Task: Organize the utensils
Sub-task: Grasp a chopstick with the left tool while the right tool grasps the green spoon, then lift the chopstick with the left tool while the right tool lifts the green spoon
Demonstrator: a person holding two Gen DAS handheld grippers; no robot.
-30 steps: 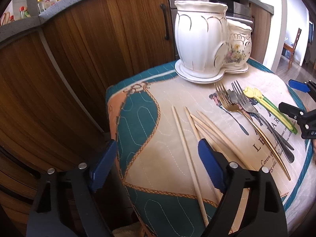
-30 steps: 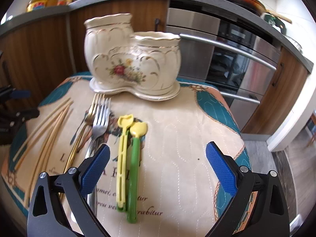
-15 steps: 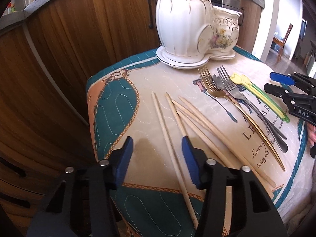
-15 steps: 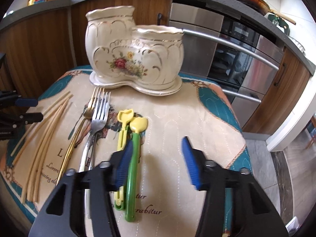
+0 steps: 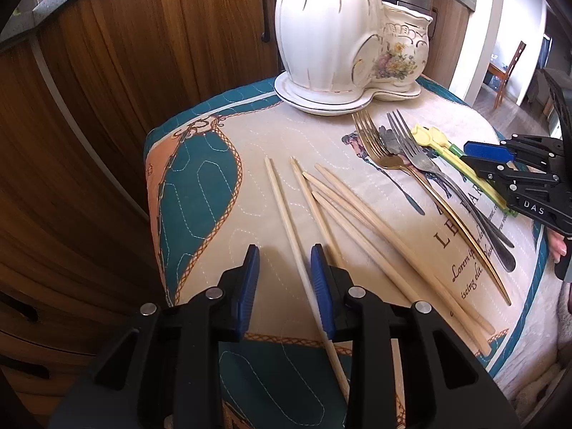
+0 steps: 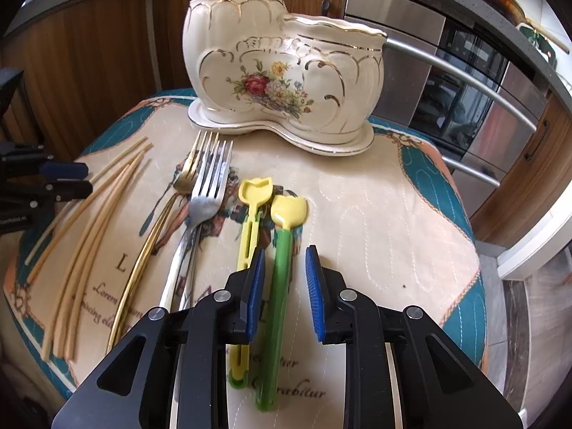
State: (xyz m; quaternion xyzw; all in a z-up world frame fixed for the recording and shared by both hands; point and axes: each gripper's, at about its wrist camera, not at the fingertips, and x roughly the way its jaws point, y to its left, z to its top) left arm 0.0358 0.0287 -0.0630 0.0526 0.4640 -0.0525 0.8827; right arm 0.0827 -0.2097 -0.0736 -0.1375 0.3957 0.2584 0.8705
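Note:
Several wooden chopsticks (image 5: 357, 214) lie on the printed cloth (image 5: 200, 186), left of a gold fork (image 5: 379, 150) and a silver fork (image 5: 411, 146). My left gripper (image 5: 284, 286) is closing, with the leftmost chopstick (image 5: 286, 211) running between its blue pads, close to the right one, with a gap still showing. My right gripper (image 6: 285, 286) is closing around the green-handled utensil (image 6: 284, 250); gaps show on both sides. A yellow utensil (image 6: 250, 214) lies beside it. The white floral ceramic holder (image 6: 279, 71) stands at the back.
Wooden cabinet doors (image 5: 125, 53) rise right behind the cloth's far edge. An oven with steel handles (image 6: 464, 82) is to the right. A person's hand (image 5: 557, 246) holds the right gripper (image 5: 489, 161). The left gripper (image 6: 68, 178) shows at the left edge of the right wrist view.
Both pairs of jaws have narrowed a lot. The left gripper tipped down over the leftmost chopstick. The right gripper shifted so the green-handled utensil now sits between its pads.

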